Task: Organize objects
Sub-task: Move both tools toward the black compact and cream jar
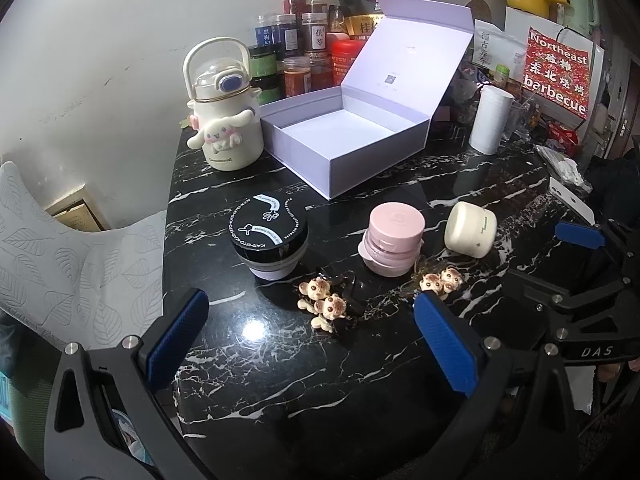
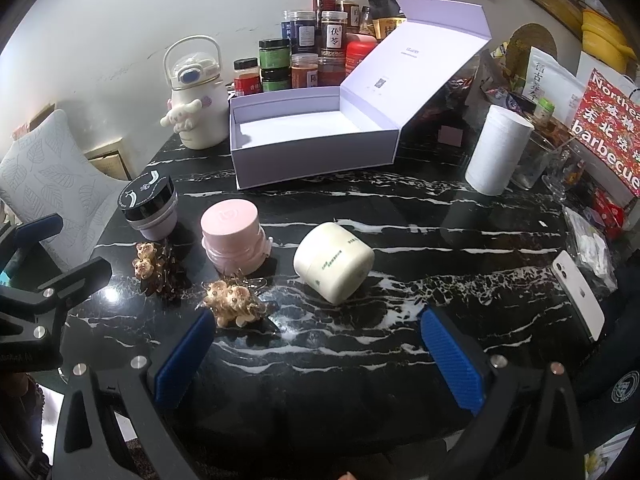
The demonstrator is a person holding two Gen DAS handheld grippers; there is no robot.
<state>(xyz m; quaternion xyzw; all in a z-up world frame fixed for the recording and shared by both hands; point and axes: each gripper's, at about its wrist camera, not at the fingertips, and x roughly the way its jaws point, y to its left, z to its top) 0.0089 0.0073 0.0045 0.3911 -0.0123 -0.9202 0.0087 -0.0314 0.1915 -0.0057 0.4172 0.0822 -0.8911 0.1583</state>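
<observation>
As my right tongs (image 2: 316, 354) hang spread, the tipped cream plastic jar (image 2: 334, 262) lies just ahead — lid pointing left, nearer them than my left tongs (image 1: 310, 336), likewise spread.

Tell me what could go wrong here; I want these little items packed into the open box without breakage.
The cream jar lies tipped on its side, so it may roll when the open right tool closes on it. The bear hair clips are irregular and lie flat on the glossy marble table, so pads could slip off. The box's raised lid could be knocked while reaching in.
</observation>
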